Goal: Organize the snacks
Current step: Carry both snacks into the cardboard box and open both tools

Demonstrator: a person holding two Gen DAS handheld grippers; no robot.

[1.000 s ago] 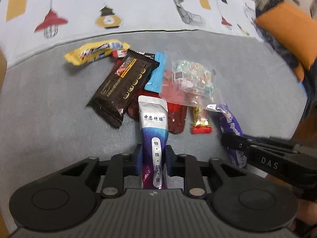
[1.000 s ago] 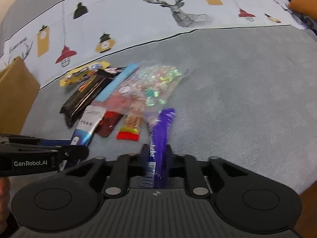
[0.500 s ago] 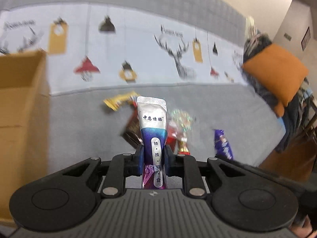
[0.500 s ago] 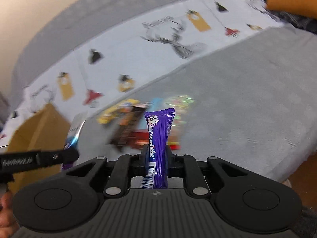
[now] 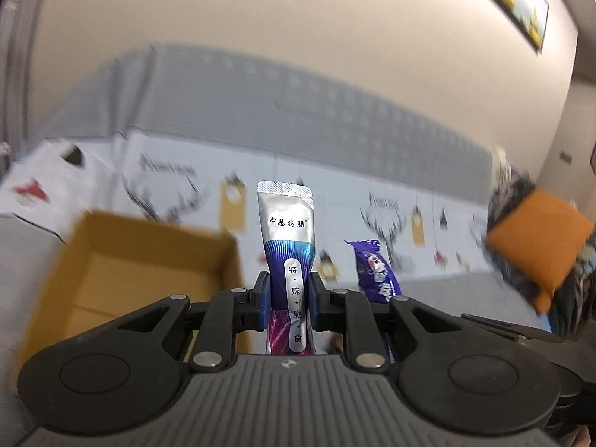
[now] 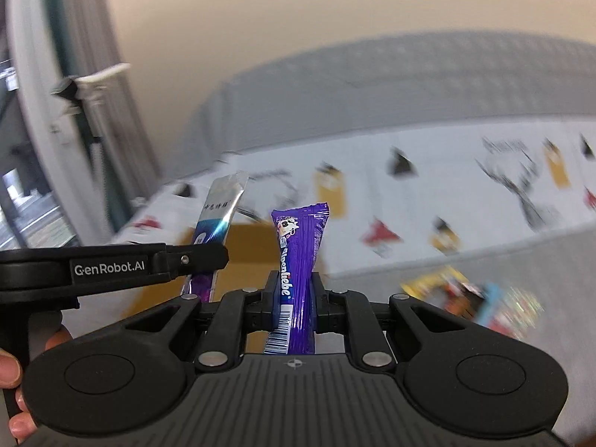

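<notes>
Since the frames half a second and one second earlier, both claws have risen from the grey bed surface and tipped upward: the wall and padded grey headboard now fill the upper field, and the cardboard box [image 5: 123,260], formerly at the left edge, sits below and left of the left claw. The left claw [image 5: 288,292] is pressed against the lower half of the silver-and-blue sachet [image 5: 287,246], a flat foil pouch with a crimped top seal and printed Chinese characters, held upright just right of the box's near corner. The right claw [image 6: 296,294] pinches the purple candy bar [image 6: 300,253], a glossy crinkled wrapper with a serrated top and a barcode at its base, held upright in front of the box, which shows as a tan patch behind it [image 6: 247,257]. The remaining snack pile [image 6: 480,298], blurred, lies on the bed well to the right of the box. The box is open-topped, plain corrugated brown. Background detail is motion-blurred.
</notes>
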